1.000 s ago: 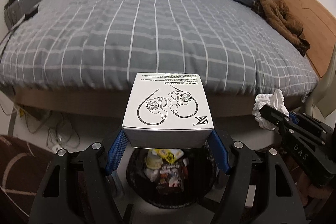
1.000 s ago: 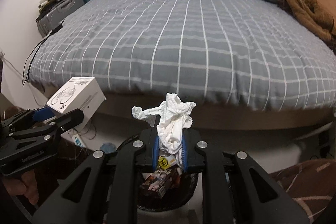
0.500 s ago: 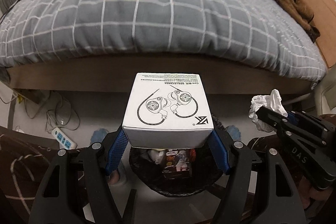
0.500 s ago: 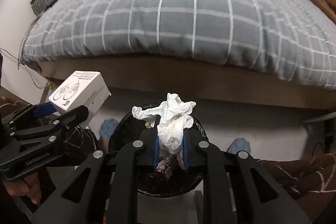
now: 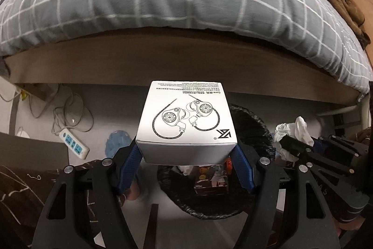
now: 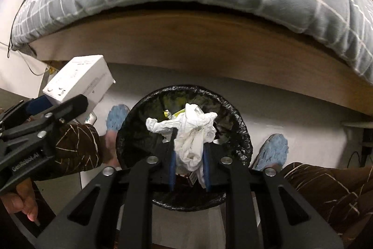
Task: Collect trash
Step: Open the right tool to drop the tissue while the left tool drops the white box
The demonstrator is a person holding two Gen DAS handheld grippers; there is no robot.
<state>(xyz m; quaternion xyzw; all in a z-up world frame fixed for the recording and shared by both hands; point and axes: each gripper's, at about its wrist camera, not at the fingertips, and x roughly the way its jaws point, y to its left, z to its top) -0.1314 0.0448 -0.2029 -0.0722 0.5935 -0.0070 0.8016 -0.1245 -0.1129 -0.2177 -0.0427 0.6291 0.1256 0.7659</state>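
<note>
Here, one white box point(image 5: 186, 118), one crumpled tissue point(image 6: 191, 132), one lined bin point(image 6: 240, 132)

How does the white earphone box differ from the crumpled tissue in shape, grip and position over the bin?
The earphone box is rigid and printed; the crumpled tissue is soft and plain. The left gripper holds the box wide; the right gripper's jaws, just opening, stand narrow around the tissue. Both hang over the black-lined trash bin.

The left gripper point(image 5: 186, 155) is pointed steeply downward, its pads clamped wide. The right gripper point(image 6: 188, 165), at its 3 o'clock, is likewise tipped down, its jaws just parting slightly.
</note>
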